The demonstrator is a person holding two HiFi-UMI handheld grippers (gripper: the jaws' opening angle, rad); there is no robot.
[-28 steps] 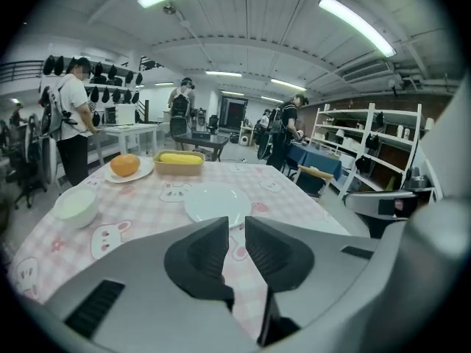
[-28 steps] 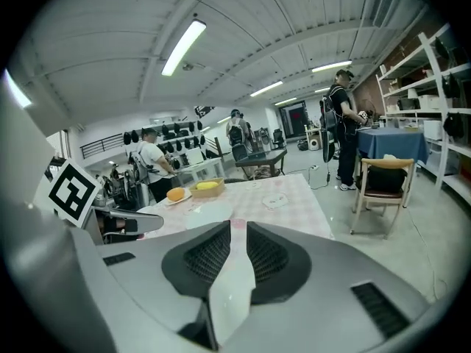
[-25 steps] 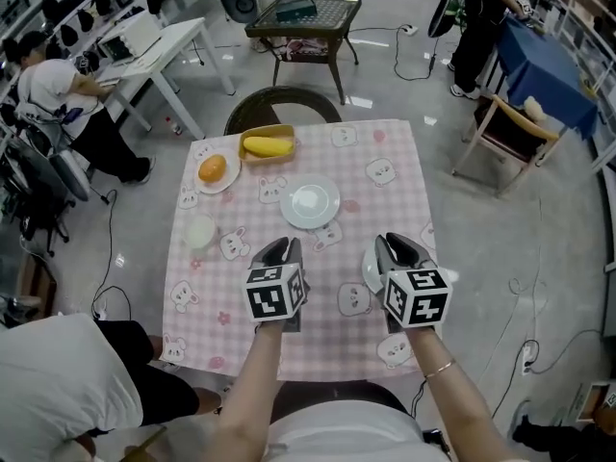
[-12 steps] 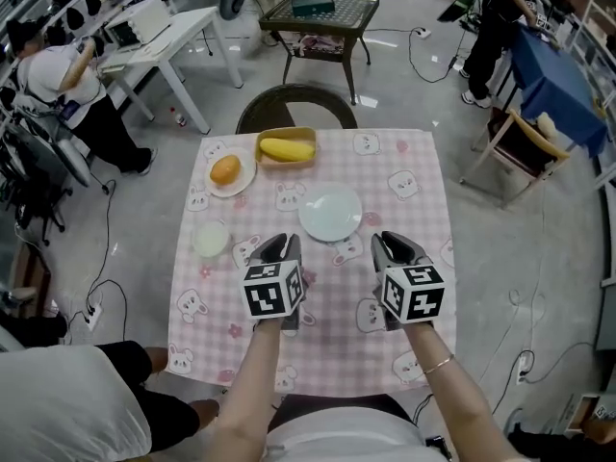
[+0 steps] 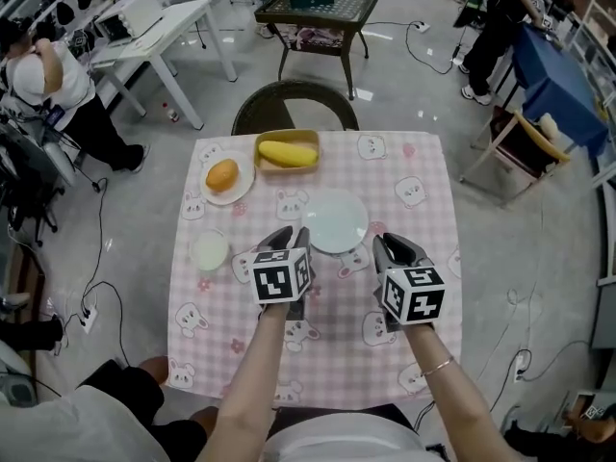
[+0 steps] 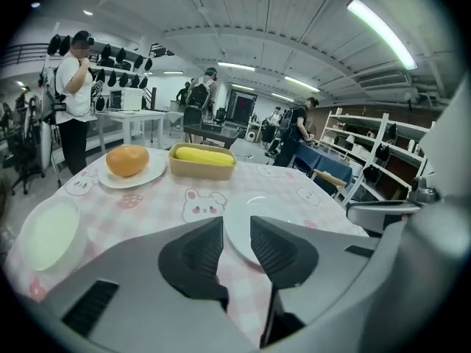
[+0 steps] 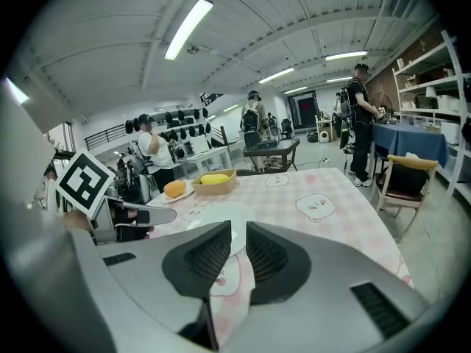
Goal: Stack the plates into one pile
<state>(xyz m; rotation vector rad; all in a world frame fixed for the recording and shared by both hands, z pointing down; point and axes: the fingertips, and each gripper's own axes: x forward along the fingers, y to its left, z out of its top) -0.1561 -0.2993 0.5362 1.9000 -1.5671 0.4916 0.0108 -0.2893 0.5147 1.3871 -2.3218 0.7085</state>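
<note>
A large white plate lies empty near the middle of the pink checked table. A smaller white plate sits at the left, and a third plate at the far left carries an orange. My left gripper is just short of the large plate's near-left rim. Its jaws have just been opening and nothing is between them. My right gripper is at the plate's near right, with a narrow empty gap. The left gripper view shows the left gripper and the large plate; the right gripper view shows the right gripper.
A yellow tray with a yellow fruit stands at the far edge, beside the orange's plate. A dark round chair is behind the table. People and a white desk are further off on the floor.
Both grippers have moved forward over the table towards the large white plate, staying side by side. The plates have not moved on the cloth.
</note>
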